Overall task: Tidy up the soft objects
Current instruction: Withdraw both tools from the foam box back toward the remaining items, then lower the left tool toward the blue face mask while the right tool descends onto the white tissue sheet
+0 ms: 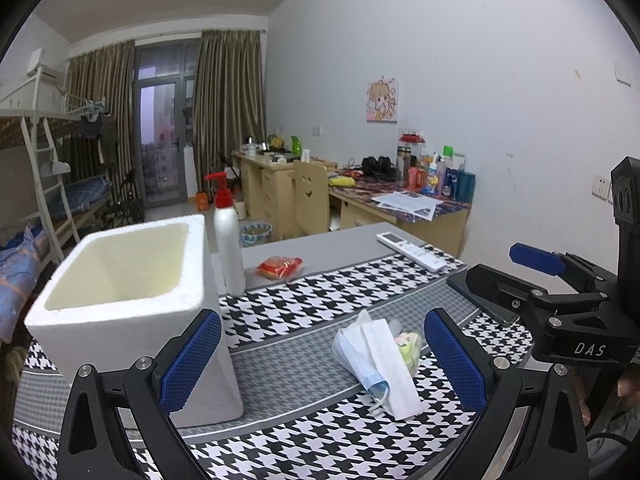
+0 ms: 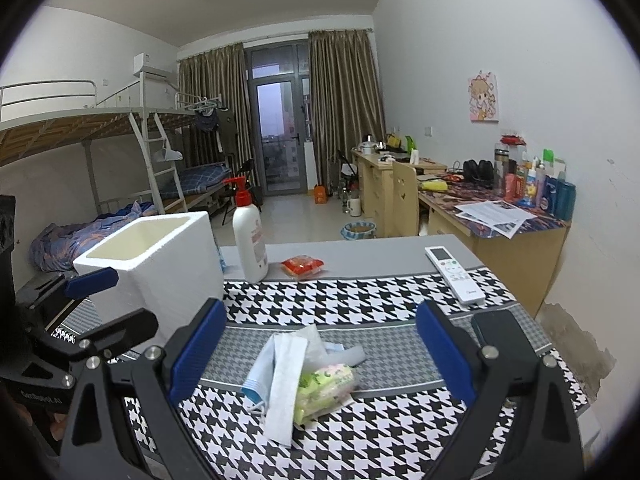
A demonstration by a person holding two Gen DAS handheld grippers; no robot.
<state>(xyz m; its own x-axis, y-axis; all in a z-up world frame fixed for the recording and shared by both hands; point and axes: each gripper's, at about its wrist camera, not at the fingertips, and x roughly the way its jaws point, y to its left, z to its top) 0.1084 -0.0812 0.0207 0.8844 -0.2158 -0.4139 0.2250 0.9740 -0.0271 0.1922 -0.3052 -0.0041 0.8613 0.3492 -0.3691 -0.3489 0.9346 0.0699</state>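
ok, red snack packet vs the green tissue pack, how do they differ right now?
The red snack packet lies alone on the plain grey strip near the pump bottle; the green tissue pack sits on the houndstooth cloth, partly under face masks. The green pack looks bulkier. Both are soft plastic-wrapped packs outside the foam box.

Left wrist view: low over the table (image 1: 320,248), facing down the room toward the balcony door (image 1: 160,136), foam box (image 1: 132,280) close at left. Right wrist view: similar height, set further right, same heading. Shared: box (image 2: 160,256), bottle (image 2: 250,236), mask pile (image 2: 296,372), remote (image 2: 454,274), desks, bunk bed.
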